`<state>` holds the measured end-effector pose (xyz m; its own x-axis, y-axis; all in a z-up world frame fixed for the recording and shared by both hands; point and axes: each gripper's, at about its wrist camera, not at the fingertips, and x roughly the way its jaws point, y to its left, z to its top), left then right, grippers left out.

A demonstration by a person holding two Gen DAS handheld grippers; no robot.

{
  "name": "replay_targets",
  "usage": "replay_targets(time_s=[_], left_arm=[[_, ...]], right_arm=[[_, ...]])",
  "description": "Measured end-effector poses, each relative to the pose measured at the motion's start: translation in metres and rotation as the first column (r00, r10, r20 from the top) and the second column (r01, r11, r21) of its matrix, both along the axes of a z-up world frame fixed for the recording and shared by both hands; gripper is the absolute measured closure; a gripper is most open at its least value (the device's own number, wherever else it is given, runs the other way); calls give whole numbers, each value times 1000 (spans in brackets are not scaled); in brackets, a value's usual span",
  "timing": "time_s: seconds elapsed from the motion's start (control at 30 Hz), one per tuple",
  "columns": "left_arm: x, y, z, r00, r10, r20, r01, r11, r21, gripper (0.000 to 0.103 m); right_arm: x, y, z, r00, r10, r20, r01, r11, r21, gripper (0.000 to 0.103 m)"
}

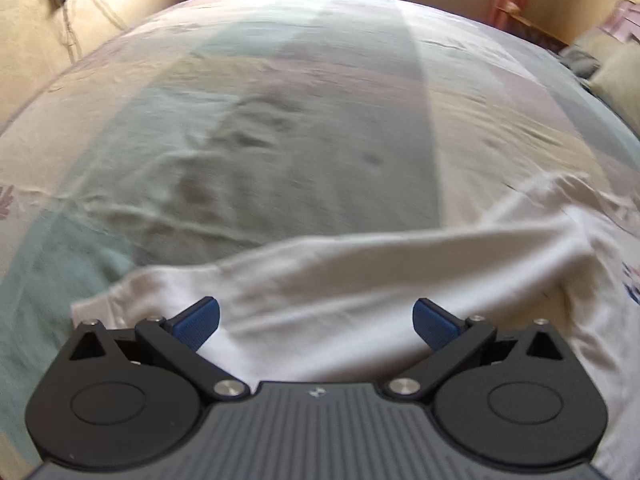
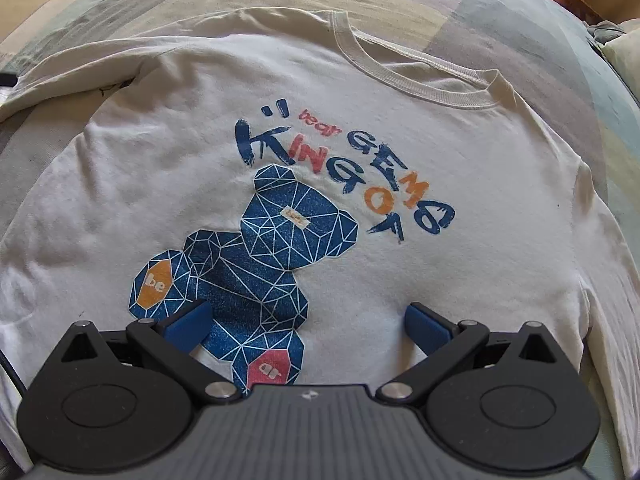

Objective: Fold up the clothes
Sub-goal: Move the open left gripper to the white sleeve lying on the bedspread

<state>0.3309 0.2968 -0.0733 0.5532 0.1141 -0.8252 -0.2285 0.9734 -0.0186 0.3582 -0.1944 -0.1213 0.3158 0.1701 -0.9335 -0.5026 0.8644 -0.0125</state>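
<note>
The white T-shirt (image 2: 400,208) lies spread face-up on the patchwork bedsheet (image 1: 280,120), its blue bear print (image 2: 256,268) uppermost. The right gripper (image 2: 308,324) hovers low over the print, jaws spread wide and empty. The left gripper (image 1: 316,322) (its view is blurred) points across one sleeve (image 1: 360,272), jaws likewise apart, holding nothing.

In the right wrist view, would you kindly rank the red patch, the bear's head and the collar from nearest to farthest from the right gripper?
1. Red patch, just left of the right gripper.
2. Bear's head, mid-shirt.
3. Collar, top right.
</note>
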Motion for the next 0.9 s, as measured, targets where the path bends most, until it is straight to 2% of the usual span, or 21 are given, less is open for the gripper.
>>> replay_targets(time_s=[0.1, 0.17, 0.23, 0.37, 0.43, 0.5, 0.57, 0.67, 0.8, 0.87, 0.9], left_arm=[[3, 28, -19, 996, 74, -57, -77, 996, -40, 1], [-11, 45, -27, 991, 125, -37, -128, 987, -101, 1], [-26, 55, -30, 986, 161, -45, -165, 980, -112, 1], [-41, 63, -23, 987, 152, -56, -158, 981, -114, 1], [-36, 62, -18, 986, 153, -61, -158, 982, -100, 1], [-31, 60, -14, 990, 135, -29, -137, 985, -101, 1], [-27, 60, -18, 990, 134, -36, -137, 985, -101, 1], [-32, 62, -30, 987, 140, -75, -148, 982, -116, 1], [-46, 51, -20, 990, 114, -84, -120, 990, -75, 1], [-46, 47, -12, 993, 104, -62, -108, 992, -66, 1], [-45, 46, -8, 994, 95, -43, -98, 993, -68, 1]], right_arm=[[2, 1, 0, 1000, -1, -12, 1, 1000, -9, 0], [2, 1, 0, 1000, 0, -16, 0, 1000, -11, 0], [2, 1, 0, 1000, 1, -16, -1, 1000, -10, 0], [3, 0, 0, 1000, 4, -17, -4, 1000, -7, 0], [4, 1, 0, 1000, 3, -22, -3, 1000, -12, 0], [6, 2, 0, 999, 2, -33, -3, 1000, -21, 0], [9, 5, 1, 999, 0, -52, -2, 999, -34, 0], [36, 37, 13, 995, 94, -34, -93, 995, 18, 0], [75, 83, 31, 974, 225, 4, -225, 970, 92, 0], [94, 106, 39, 957, 288, 26, -289, 949, 127, 3], [104, 118, 44, 947, 319, 38, -321, 936, 144, 10]])
